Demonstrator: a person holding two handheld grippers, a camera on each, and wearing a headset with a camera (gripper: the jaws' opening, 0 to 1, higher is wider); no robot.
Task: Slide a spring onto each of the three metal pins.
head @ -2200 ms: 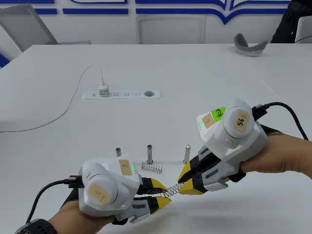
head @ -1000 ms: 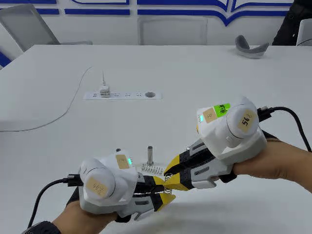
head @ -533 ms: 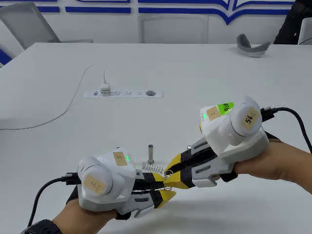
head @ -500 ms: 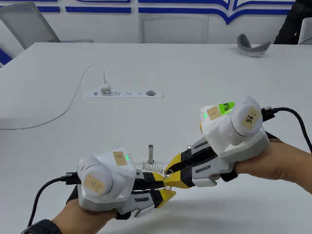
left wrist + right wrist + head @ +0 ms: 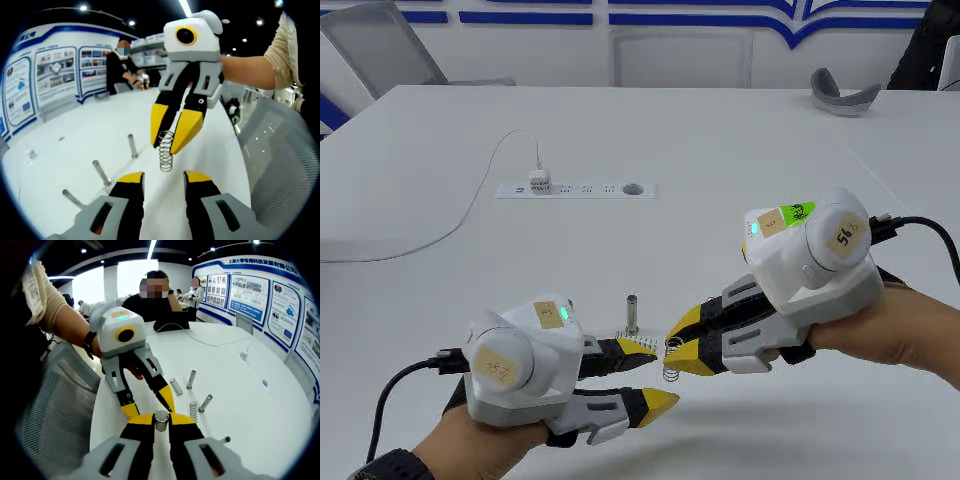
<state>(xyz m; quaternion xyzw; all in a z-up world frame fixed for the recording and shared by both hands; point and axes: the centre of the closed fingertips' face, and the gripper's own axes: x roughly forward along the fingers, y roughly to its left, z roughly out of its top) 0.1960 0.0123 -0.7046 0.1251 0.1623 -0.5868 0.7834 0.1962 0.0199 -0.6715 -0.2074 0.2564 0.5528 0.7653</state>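
Nearest, the white-and-yellow left gripper (image 5: 164, 179) has its jaws apart, just short of a small coiled steel spring (image 5: 165, 150). The right gripper (image 5: 161, 418) is clamped on that spring's upper end. Beyond stand three slim metal pins (image 5: 132, 146) on the white table (image 5: 740, 150), then a white power strip (image 5: 576, 189)

Three short metal pins (image 5: 205, 403) stand upright in a row near the desk's near edge. One coil spring (image 5: 165, 150) hangs pinched in the right claw (image 5: 676, 350); two loose springs (image 5: 176, 386) lie beside the pins.
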